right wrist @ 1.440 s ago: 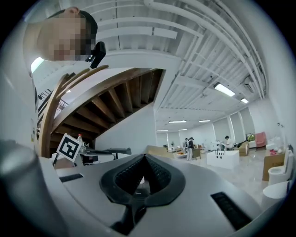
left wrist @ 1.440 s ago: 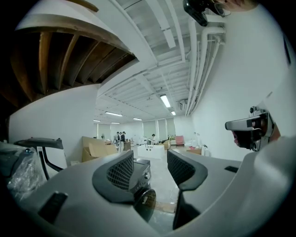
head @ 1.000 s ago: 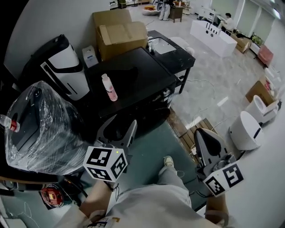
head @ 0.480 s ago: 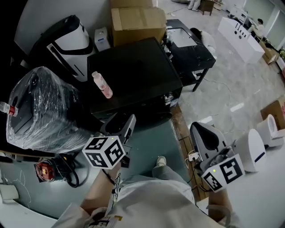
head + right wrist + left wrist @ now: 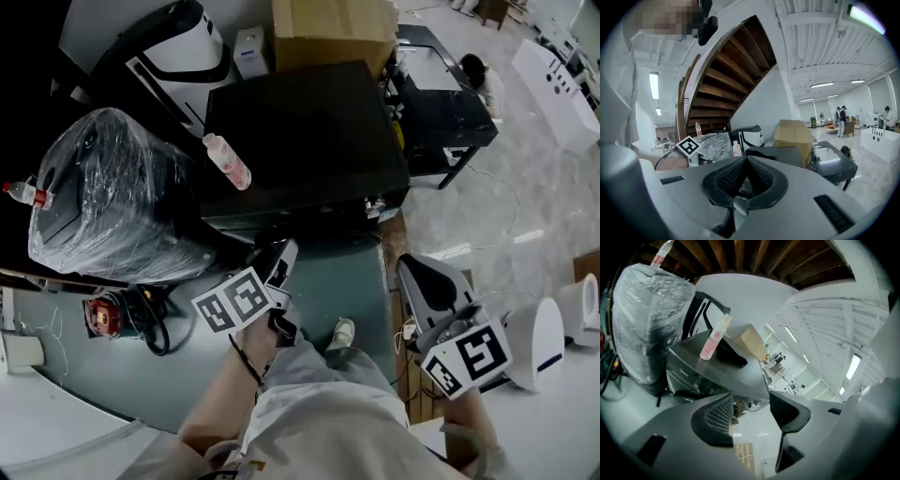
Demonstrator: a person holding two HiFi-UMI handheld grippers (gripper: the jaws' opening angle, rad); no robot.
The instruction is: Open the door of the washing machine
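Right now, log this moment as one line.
left gripper: open, empty, by washing machine front | right gripper: shut, empty, off to the side | contact with machine: none | pink bottle: upright on machine top

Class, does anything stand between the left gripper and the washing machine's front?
Nothing visible does. The open left gripper faces the washing machine with only air between them; the bottle sits on its top, aside.

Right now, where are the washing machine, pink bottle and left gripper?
washing machine (image 5: 314, 131), head view, its black top.
pink bottle (image 5: 230, 164), head view, its body.
left gripper (image 5: 751, 404), left gripper view, between its jaws.
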